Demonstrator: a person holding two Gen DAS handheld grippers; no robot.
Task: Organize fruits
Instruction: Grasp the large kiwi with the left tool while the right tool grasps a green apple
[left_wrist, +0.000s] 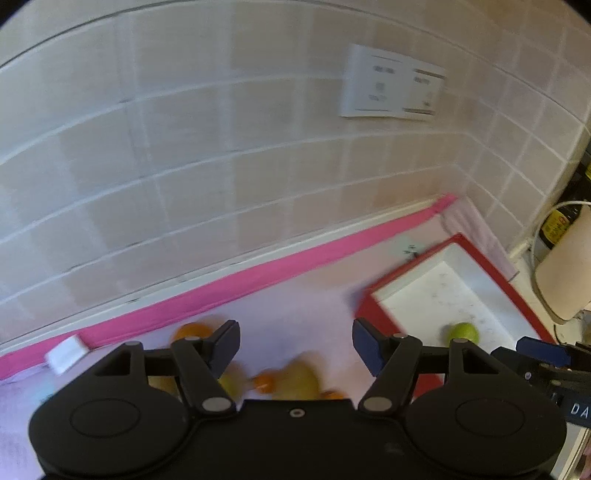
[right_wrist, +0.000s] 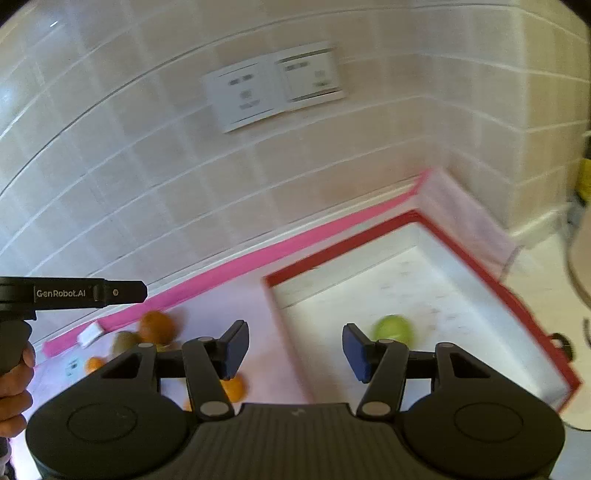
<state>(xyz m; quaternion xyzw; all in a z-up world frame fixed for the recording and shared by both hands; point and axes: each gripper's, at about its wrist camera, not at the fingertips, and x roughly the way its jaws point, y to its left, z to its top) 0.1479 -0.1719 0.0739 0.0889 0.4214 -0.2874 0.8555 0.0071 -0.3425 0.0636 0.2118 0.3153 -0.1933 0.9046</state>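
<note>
Motion blur is smearing the fruits below the left gripper, whose body is hiding some; the wall sign's print is staying unreadable.

— Position of the box?
— The box is set on the mat, at its right end, near the tiled wall.
— Contents?
— One lime is found inside, on the floor of the box.
— Remaining fruit?
— A cluster of fruit is laid on the mat, left of the box. A small block is placed further left, against the wall edge.
</note>
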